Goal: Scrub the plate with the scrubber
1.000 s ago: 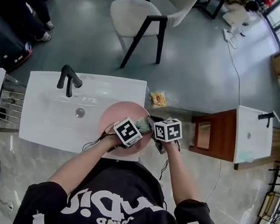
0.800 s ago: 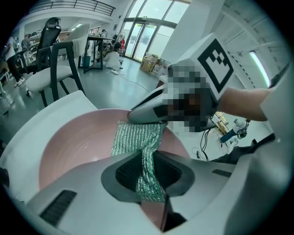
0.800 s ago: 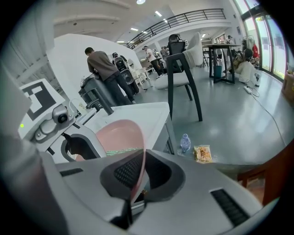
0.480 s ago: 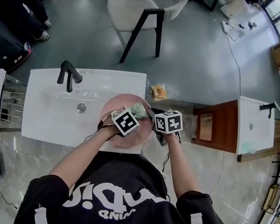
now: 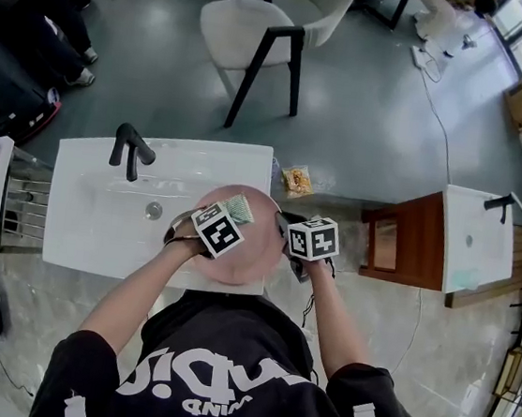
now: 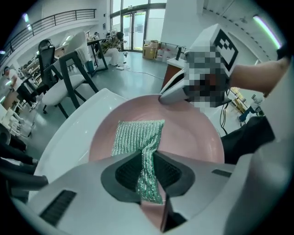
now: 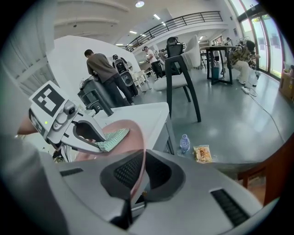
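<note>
Scrubbing is judged in hand: the plate (image 6: 188, 137) is clamped by the right gripper (image 7: 133, 183), the scrubber (image 6: 138, 137) by the left gripper (image 6: 151, 170), and a pressed sweep is called for.

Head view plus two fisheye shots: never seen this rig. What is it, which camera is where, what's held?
No robot here: a person holds a two-jaw gripper in each hand. The head view looks down from the person's head; the other two cameras ride on the grippers and look along their jaws. Below is a white sink with a black faucet. The left gripper is shut on a green scrubber that lies on a pink plate. The right gripper is shut on that plate's rim, at the sink's right end.
</note>
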A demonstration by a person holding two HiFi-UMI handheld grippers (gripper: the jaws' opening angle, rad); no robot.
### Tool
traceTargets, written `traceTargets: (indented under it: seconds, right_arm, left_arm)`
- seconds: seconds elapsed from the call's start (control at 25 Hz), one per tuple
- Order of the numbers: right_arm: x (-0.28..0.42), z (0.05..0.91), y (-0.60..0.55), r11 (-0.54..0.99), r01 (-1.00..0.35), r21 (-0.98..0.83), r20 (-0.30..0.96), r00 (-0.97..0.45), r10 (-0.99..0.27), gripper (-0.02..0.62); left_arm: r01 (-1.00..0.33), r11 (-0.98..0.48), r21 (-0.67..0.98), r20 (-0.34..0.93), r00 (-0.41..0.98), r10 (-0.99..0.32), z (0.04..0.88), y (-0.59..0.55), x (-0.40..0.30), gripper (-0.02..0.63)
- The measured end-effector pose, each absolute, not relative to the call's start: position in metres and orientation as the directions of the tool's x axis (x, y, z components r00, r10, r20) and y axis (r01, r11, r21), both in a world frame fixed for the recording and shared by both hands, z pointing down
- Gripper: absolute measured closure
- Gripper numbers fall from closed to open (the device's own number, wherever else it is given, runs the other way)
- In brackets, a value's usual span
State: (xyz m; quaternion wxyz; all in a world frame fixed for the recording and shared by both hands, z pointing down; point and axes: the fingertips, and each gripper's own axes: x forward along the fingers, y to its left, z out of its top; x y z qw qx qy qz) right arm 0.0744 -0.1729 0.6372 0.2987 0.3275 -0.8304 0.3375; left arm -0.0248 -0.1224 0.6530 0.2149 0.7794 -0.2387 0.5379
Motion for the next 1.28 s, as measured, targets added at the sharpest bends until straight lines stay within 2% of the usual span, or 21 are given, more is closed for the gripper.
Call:
traceTargets:
  seconds: [0.24, 0.88, 1.28]
  right_arm:
    - [0.074, 0.638, -0.172, 0.553, -0.752, -0.359, 0.717, -0.601, -0.352, 0.569]
    - [0.073, 0.636, -0.166, 0.555, -0.763, -0.332, 0.722, -0.584, -0.371, 0.569]
    - [0.069, 0.628, -0.167, 0.633, -0.726, -0.268, 0.715, -0.591, -0.374, 0.561]
  left_arm:
    - [-0.609, -0.778, 0.156, 0.944, 0.325, -0.065, 0.652, -0.106, -0.029, 0.518]
    - [-0.613, -0.69, 0.385, 0.867, 0.496, 0.044, 0.628, -0.068, -0.012, 0.517]
    - [-0.64, -0.656, 0.4, 0.845, 0.535, -0.007, 0.616, -0.078, -0.02, 0.518]
